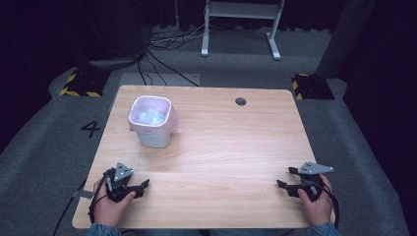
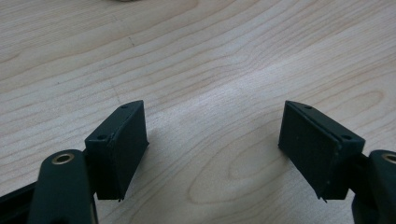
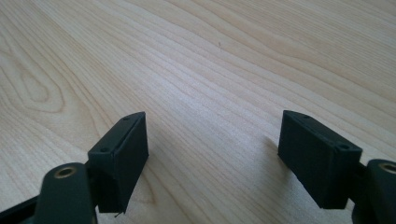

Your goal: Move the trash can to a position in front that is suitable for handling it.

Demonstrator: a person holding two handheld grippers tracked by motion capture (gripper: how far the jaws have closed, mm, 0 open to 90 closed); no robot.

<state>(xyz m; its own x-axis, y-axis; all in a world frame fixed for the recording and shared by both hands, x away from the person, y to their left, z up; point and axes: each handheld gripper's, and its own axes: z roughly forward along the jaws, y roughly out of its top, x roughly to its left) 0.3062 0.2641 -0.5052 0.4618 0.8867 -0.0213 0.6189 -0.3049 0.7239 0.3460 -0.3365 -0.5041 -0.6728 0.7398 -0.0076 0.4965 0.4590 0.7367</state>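
Observation:
A small white bin (image 1: pixel 153 121) lined with a pink bag stands upright on the wooden table (image 1: pixel 221 147), toward its back left. My left gripper (image 1: pixel 141 188) rests near the front left edge, held by a hand, well in front of the bin. It stands open (image 2: pixel 212 140) over bare wood, nothing between its pads. My right gripper (image 1: pixel 286 181) sits near the front right edge in the other hand, pointing left. It too is open (image 3: pixel 212 144) with only wood grain between its jaws.
A round cable hole (image 1: pixel 240 101) marks the table's back right. Beyond the table, grey carpet holds cables (image 1: pixel 167 42), a white frame's legs (image 1: pixel 241 29) and two yellow-and-black striped blocks (image 1: pixel 81 83). A "4" (image 1: pixel 90 129) is marked on the floor at left.

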